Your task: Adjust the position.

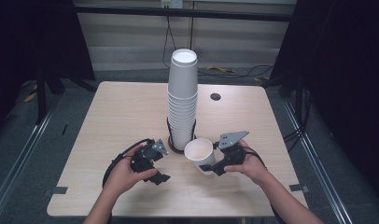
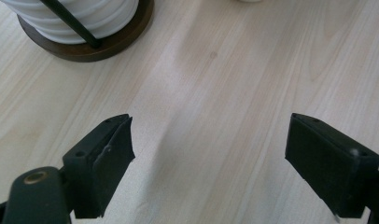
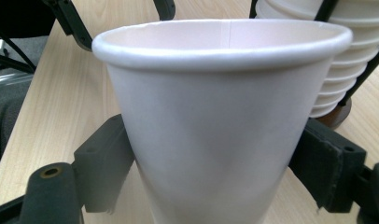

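R gripper pinches paper cup upright, mouth up; L gripper spread, empty.

I count one loose paper cup on my table, and one tall stack of cups standing in one round wooden holder. The stacked cups are too tightly nested for me to number. I have two grippers, one in each of my two hands.
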### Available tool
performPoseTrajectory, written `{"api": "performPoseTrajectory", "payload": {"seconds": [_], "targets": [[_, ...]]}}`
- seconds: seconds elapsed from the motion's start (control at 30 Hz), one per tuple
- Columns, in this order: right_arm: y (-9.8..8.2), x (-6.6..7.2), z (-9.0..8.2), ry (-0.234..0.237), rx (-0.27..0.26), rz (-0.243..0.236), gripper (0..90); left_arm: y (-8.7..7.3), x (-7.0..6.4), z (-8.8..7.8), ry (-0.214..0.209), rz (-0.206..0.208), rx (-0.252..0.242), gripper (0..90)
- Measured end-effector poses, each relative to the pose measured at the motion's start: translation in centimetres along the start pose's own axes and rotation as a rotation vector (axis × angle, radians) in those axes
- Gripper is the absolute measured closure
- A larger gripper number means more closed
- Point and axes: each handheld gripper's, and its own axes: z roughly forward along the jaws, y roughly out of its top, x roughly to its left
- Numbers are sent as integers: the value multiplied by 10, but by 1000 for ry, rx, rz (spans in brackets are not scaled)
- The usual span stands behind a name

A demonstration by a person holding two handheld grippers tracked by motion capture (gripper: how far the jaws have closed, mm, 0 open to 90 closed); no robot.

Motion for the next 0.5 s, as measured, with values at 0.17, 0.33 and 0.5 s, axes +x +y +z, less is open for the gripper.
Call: {"api": "performPoseTrajectory", "payload": {"seconds": [0.17, 0.33, 0.5], "targets": [[-2, -1, -2, -2, -2, 6, 189, -4, -1, 4, -10, -14, 0, 149], [-4, -2, -3, 3, -12, 13, 182, -6, 0, 4, -8, -19, -4, 150], [-7, -1, -5, 2, -21, 13, 179, -7, 0, 4, -4, -26, -16, 150]]}}
